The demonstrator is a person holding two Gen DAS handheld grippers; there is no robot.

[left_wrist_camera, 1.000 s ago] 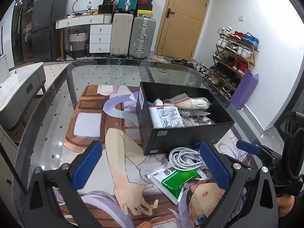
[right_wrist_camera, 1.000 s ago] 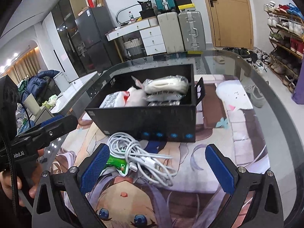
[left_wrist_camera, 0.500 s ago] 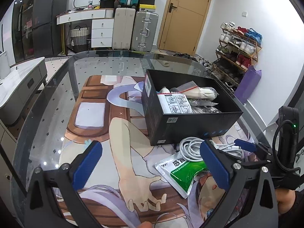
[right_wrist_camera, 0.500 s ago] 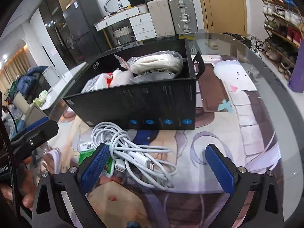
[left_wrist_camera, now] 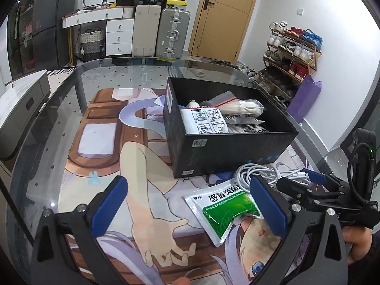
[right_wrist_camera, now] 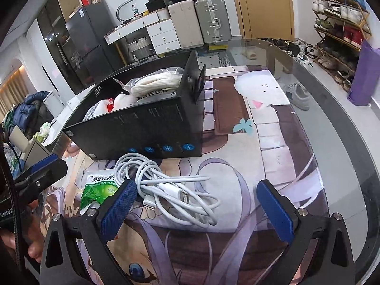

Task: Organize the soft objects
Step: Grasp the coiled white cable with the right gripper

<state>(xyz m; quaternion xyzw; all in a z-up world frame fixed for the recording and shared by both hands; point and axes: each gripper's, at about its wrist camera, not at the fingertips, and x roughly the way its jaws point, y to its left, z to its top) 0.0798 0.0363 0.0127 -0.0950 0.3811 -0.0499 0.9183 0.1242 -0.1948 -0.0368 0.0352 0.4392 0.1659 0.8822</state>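
A black box (left_wrist_camera: pixel 228 152) (right_wrist_camera: pixel 147 128) on the printed mat holds several soft packets, among them a white bundle in plastic (left_wrist_camera: pixel 239 105) (right_wrist_camera: pixel 156 83). In front of it lie a coiled white cable (right_wrist_camera: pixel 166 185) (left_wrist_camera: pixel 263 172) and a green-and-white sachet (left_wrist_camera: pixel 225 210) (right_wrist_camera: pixel 97 190). My left gripper (left_wrist_camera: pixel 190 204) is open and empty, just left of the sachet. My right gripper (right_wrist_camera: pixel 194 209) is open, low over the cable, its left finger beside the coil. The right gripper also shows in the left wrist view (left_wrist_camera: pixel 313 182).
The glass table's curved edge (right_wrist_camera: pixel 351 142) runs along the right. A printed mat (left_wrist_camera: pixel 99 142) covers the table. Beyond stand suitcases (left_wrist_camera: pixel 161 33), a white dresser (left_wrist_camera: pixel 111 33), a shoe rack (left_wrist_camera: pixel 292 49) and a purple bag (right_wrist_camera: pixel 363 78).
My right gripper has dropped and closed in on the cable, which now lies between its fingers. My left gripper has drawn back slightly; both stay open.
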